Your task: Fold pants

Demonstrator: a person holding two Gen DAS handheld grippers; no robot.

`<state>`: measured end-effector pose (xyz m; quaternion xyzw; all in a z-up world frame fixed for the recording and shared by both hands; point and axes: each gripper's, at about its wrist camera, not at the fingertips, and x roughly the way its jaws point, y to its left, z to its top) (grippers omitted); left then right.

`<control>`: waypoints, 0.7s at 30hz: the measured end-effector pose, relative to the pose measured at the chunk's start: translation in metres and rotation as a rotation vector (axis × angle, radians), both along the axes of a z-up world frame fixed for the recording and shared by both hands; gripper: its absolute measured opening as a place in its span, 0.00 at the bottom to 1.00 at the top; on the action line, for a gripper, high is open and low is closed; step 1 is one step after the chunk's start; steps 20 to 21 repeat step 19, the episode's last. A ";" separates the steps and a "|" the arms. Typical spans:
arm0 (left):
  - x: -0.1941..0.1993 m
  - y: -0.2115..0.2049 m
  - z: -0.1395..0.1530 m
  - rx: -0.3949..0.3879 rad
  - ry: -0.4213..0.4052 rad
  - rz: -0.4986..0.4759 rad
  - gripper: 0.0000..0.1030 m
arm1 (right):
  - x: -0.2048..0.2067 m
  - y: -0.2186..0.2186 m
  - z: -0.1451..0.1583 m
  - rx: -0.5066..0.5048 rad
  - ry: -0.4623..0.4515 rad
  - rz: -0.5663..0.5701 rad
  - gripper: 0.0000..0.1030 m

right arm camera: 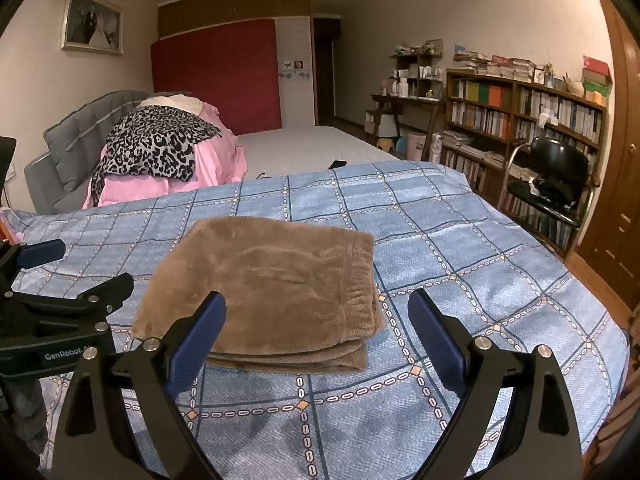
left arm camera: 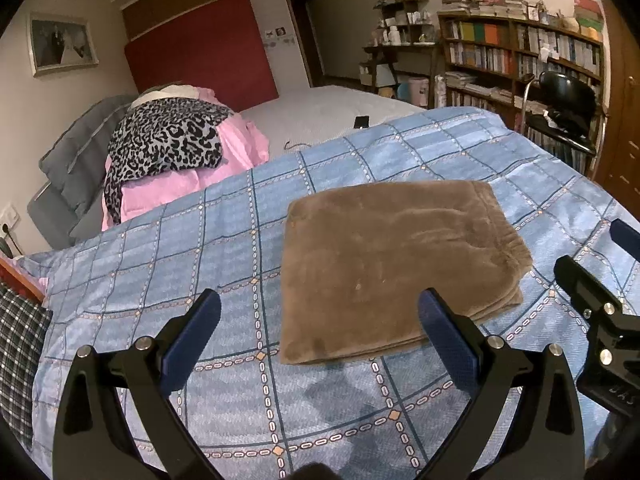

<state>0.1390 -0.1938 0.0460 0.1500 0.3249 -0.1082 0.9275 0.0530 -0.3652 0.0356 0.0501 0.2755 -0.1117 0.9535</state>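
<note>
While you hold both grippers above the near edge of the blue checked quilt (right arm camera: pixel 460 240), the brown pants (right arm camera: pixel 272 280) lie folded in a flat stack on it. Your left gripper (left arm camera: pixel 320 320) has its jaws spread wide and empty, just left of the pants. Your right gripper (right arm camera: pixel 316 320) is likewise released, hovering over the stack's near right corner.

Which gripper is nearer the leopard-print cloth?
Left. The left gripper sits on the leopard-print cloth's side of the folded brown pants; the right gripper is farther over.
</note>
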 end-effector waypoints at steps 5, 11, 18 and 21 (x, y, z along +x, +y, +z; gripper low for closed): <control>-0.003 0.001 0.002 0.008 -0.030 -0.001 0.97 | -0.001 0.001 0.000 0.003 0.000 -0.003 0.89; -0.003 0.001 0.002 0.006 -0.017 0.003 0.97 | -0.001 0.000 -0.002 0.008 0.002 -0.007 0.89; 0.004 0.003 -0.006 0.000 0.049 0.007 0.97 | 0.000 0.001 -0.006 0.020 0.014 -0.014 0.89; 0.004 0.003 -0.007 -0.002 0.052 0.011 0.97 | 0.000 0.001 -0.006 0.022 0.015 -0.015 0.89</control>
